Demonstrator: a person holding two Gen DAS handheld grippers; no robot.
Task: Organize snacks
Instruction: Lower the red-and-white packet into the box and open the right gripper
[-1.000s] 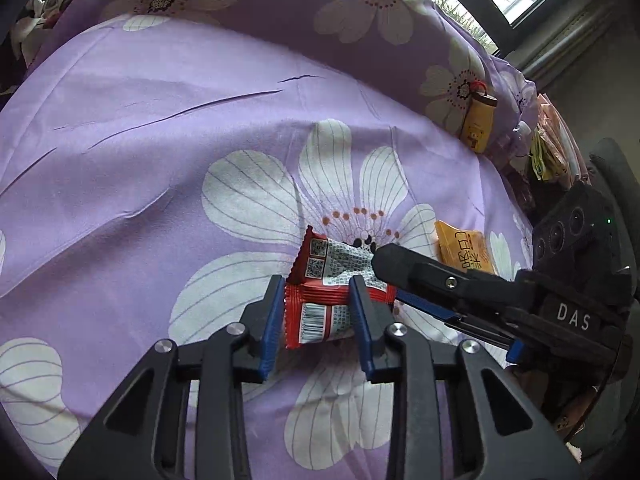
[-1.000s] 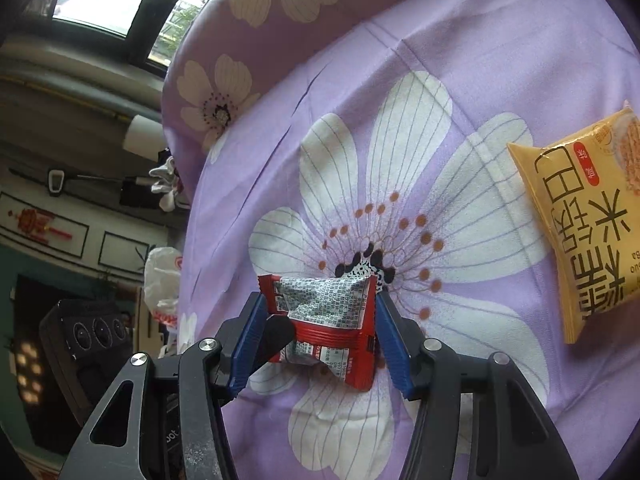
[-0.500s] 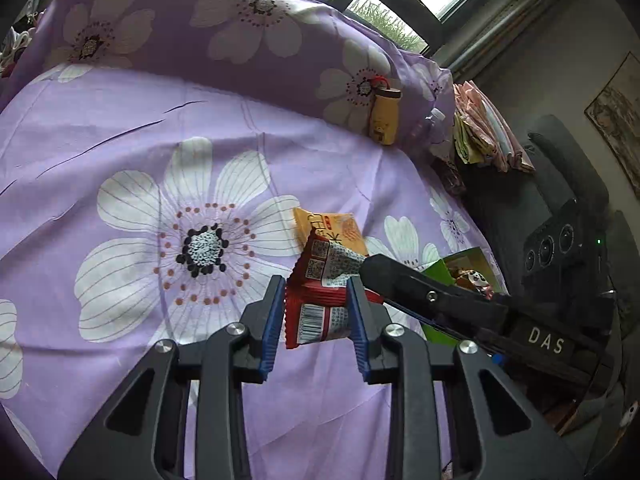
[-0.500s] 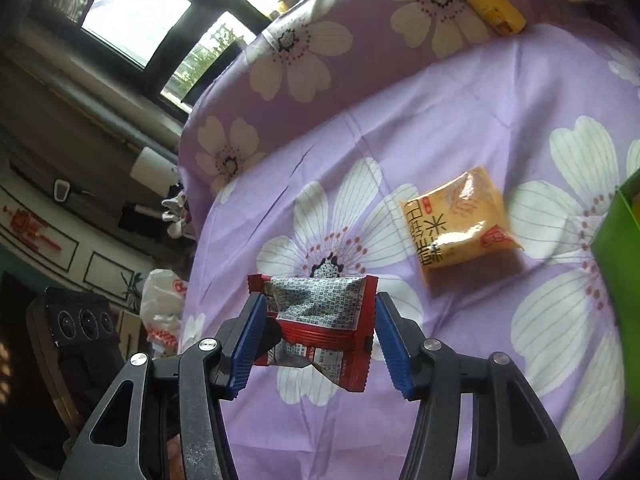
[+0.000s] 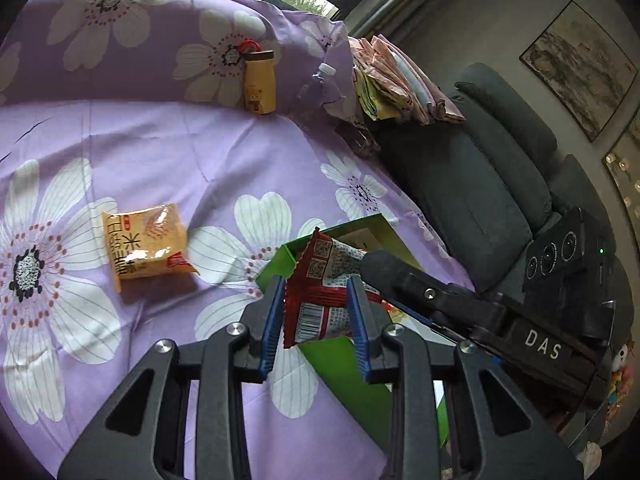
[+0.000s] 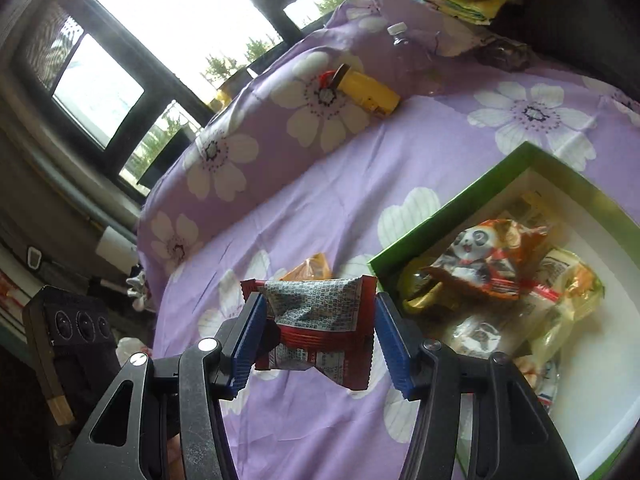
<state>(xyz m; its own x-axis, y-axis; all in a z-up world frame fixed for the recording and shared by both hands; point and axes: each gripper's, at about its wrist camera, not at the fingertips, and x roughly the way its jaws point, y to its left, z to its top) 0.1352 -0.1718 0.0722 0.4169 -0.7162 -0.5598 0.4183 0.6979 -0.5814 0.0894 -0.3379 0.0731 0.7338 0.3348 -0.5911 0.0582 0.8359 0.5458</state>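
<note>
- Purple flowered bedsheet (image 5: 168, 152) carries one loose orange snack packet (image 5: 144, 242) at the left, well apart from the box.
- Left gripper (image 5: 316, 312) is clamped on the red snack packet (image 5: 320, 292), blue pads pressing both sides.
- Right gripper (image 6: 316, 330) is clamped on the same red packet (image 6: 320, 320), which hangs above the sheet, just beside the box.
- Judged step: carry it over the rim, lower it onto bare white floor, then let both claws part together so it drops flat.
- Green box (image 6: 452, 204) at the right holds a panda-print packet (image 6: 484, 260) and several yellowish wrappers (image 6: 568, 284).
</note>
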